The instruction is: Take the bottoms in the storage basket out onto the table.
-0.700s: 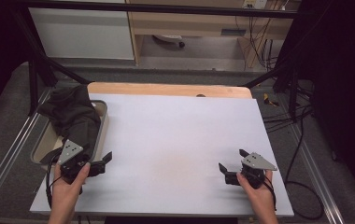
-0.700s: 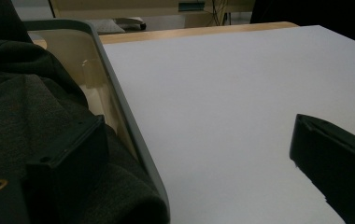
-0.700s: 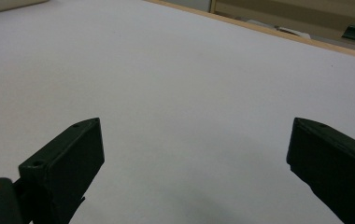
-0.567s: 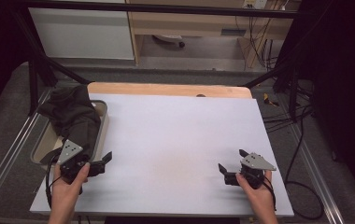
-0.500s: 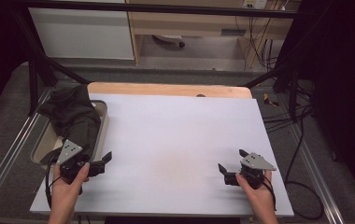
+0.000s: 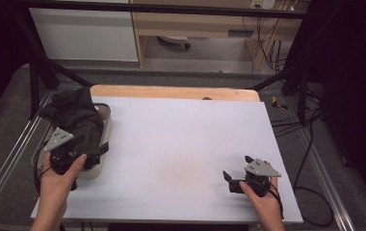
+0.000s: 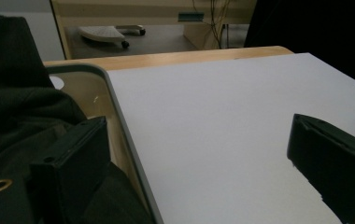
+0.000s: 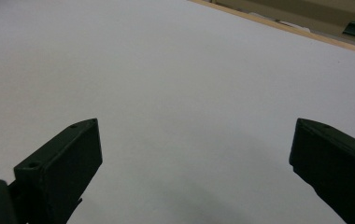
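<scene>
A dark green cloth lies heaped in a pale oval basket at the table's left edge. My left gripper is held at the basket's near end, open, with nothing between its jaws. In the left gripper view its left jaw stands over the cloth and its right jaw over the white tabletop, with the basket rim between them; the left gripper is wide open. My right gripper rests near the front right of the table, open and empty. The right gripper faces bare tabletop.
The white table sheet lies on a wooden board whose far edge shows. Metal frame rails run along both sides. Cables trail on the floor at the right. Cabinets stand beyond the table.
My left gripper has shifted a little away from the person, up to the basket's near end. The right gripper has stayed still.
</scene>
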`<state>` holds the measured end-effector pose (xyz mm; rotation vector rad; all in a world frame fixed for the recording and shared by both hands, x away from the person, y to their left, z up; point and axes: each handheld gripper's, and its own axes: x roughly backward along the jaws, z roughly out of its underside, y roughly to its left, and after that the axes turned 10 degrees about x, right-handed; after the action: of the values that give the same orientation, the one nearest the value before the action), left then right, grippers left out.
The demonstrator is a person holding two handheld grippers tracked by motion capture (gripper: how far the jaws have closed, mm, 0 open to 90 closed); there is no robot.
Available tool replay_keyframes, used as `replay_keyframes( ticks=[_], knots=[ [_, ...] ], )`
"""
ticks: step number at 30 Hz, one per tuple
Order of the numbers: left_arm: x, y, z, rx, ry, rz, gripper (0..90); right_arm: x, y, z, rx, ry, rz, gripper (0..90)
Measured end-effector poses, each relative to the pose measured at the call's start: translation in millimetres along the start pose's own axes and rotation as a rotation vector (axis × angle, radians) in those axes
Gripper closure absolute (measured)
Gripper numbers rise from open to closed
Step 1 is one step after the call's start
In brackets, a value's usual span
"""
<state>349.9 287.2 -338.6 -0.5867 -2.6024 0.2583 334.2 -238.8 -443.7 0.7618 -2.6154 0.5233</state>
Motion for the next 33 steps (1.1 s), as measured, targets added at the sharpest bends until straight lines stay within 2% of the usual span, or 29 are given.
replay_keyframes(
  ticks=[3, 4, 6, 7, 9, 11, 13, 14, 16, 17, 18, 21, 24, 26, 32, 33],
  knots=[
    [-0.6, 1.2, -16.9, -0.04, 0.01, -0.024, 5.8, -0.6, 0.8, -0.4, 0.007, 0.005, 0.0, 3.1],
    [-1.5, 4.9, -26.5, -0.036, 0.011, -0.027, 5.8, -0.9, 1.1, -0.5, 0.008, 0.007, 0.0, 3.1],
    [-2.3, 7.5, -30.6, -0.029, 0.012, -0.033, 5.8, -1.2, 1.5, -0.5, 0.007, 0.009, -0.001, 3.1],
    [-4.1, 13.4, -36.2, 0.002, 0.012, -0.052, 6.6, -2.0, 2.2, -0.5, 0.011, 0.015, -0.001, 3.1],
    [-6.3, 15.4, -36.6, 0.003, 0.027, -0.063, 7.8, -2.5, 2.8, -0.4, 0.018, 0.019, -0.003, 3.0],
    [-12.5, 19.5, -32.5, -0.029, 0.081, -0.076, 7.8, -2.6, 3.6, -0.5, 0.02, 0.018, -0.001, 3.1],
    [-13.5, 21.2, -32.1, -0.035, 0.089, -0.089, 7.8, -3.1, 4.7, -0.3, 0.023, 0.021, -0.002, 3.0],
    [-13.8, 23.6, -33.0, -0.033, 0.09, -0.096, 7.8, -3.4, 5.5, -0.3, 0.024, 0.024, -0.004, 3.0],
    [-15.3, 32.5, -41.1, -0.002, 0.089, -0.116, 7.8, -4.1, 6.4, -0.5, 0.03, 0.027, -0.007, 3.0],
    [-15.3, 32.5, -41.1, -0.002, 0.089, -0.116, 7.9, -4.4, 6.9, -0.7, 0.03, 0.028, -0.008, 3.0],
    [-18.3, 38.9, -48.3, 0.0, 0.105, -0.141, 8.1, -4.6, 7.3, -0.8, 0.031, 0.028, -0.01, 3.0],
    [-22.8, 46.1, -54.5, 0.005, 0.121, -0.163, 8.3, -4.7, 8.5, -1.1, 0.036, 0.029, -0.013, 2.9],
    [-31.8, 56.0, -60.2, 0.012, 0.169, -0.19, 8.3, -4.9, 9.2, -1.5, 0.038, 0.028, -0.017, 2.9],
    [-41.2, 62.9, -62.1, 0.007, 0.207, -0.213, 8.3, -5.7, 9.5, -2.2, 0.042, 0.025, -0.019, 2.9],
    [-58.9, 72.0, -57.5, 0.02, 0.252, -0.242, 8.3, -6.3, 8.8, -2.0, 0.037, 0.028, -0.023, 2.8],
    [-62.6, 74.4, -55.7, 0.019, 0.258, -0.259, 8.3, -6.0, 8.8, -2.0, 0.038, 0.029, -0.024, 2.8]
  ],
)
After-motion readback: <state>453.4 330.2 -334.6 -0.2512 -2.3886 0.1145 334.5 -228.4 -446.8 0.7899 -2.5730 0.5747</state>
